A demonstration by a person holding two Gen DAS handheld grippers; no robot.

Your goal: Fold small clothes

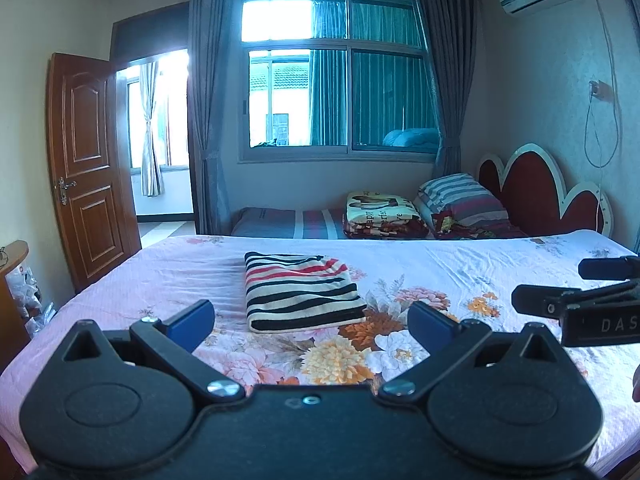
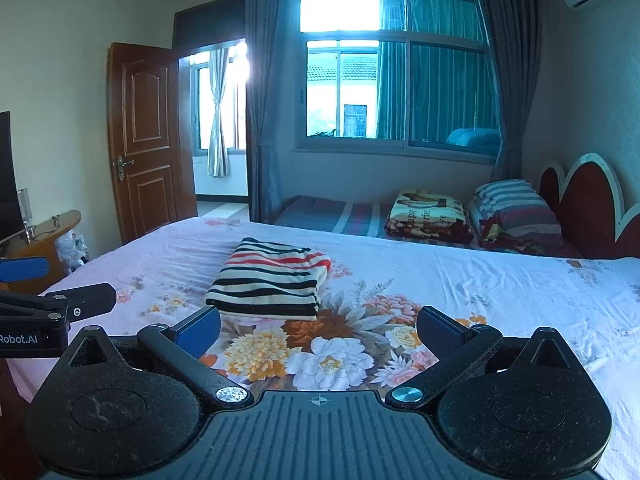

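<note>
A striped garment [image 1: 302,291] in black, cream and red lies folded into a neat rectangle on the flowered bed sheet [image 1: 460,268]. It also shows in the right wrist view [image 2: 269,278]. My left gripper [image 1: 311,320] is open and empty, held above the bed just short of the garment. My right gripper [image 2: 319,330] is open and empty, also held back from the garment's near edge. The right gripper's fingers [image 1: 560,300] show at the right edge of the left wrist view. The left gripper's fingers [image 2: 60,300] show at the left edge of the right wrist view.
A second bed with folded blankets [image 1: 382,216] and striped pillows [image 1: 460,196] stands behind, under the window. A red headboard [image 1: 536,196] is at the right. An open wooden door [image 1: 88,168] and a wooden side table [image 2: 44,236] are at the left.
</note>
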